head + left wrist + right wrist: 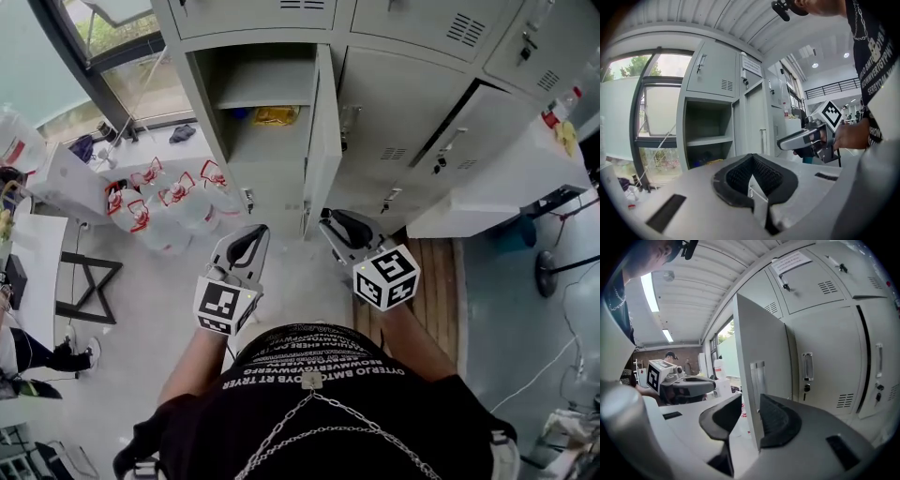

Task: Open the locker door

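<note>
The thin steel door (323, 141) should swing light and stiff; take its free edge. Right gripper (750, 403) jaws stand half apart astride that edge, not clamped. Left gripper (751, 157) jaws are closed on nothing.

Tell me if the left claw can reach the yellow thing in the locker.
Probably yes: the locker door is swung aside, and the left claw faces the open compartment with nothing between it and the yellow thing. Its shut jaws would need opening.
</note>
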Tool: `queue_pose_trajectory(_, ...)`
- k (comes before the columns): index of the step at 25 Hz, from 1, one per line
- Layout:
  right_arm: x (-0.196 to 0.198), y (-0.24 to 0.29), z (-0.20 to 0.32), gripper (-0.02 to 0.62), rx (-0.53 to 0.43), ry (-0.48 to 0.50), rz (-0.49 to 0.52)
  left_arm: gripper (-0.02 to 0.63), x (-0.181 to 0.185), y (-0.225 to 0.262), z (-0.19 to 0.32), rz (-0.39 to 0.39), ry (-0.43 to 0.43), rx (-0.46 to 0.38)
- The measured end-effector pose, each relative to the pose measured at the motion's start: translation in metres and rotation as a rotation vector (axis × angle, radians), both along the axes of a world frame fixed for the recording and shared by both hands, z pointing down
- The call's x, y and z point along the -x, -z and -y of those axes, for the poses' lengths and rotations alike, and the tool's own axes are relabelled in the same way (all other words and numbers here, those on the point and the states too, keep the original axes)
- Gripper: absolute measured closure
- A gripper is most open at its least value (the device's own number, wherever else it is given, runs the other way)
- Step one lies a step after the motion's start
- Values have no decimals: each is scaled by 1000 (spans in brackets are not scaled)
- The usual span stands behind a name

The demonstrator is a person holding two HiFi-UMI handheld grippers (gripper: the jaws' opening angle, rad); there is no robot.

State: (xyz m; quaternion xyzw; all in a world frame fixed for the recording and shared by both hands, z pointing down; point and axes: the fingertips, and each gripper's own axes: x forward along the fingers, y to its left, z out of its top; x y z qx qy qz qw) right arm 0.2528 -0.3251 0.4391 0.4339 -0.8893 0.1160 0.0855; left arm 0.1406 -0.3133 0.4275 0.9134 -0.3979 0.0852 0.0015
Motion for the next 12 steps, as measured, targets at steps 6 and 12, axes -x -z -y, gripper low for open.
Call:
queue_pose_trajectory(6, -37, 58, -38, 600, -161, -27, -15, 601, -15, 16, -19, -6, 18, -36)
queue_pose_trajectory(12, -59, 53, -37, 600, -150, -58, -6, 601, -34, 26, -30, 24, -4, -57)
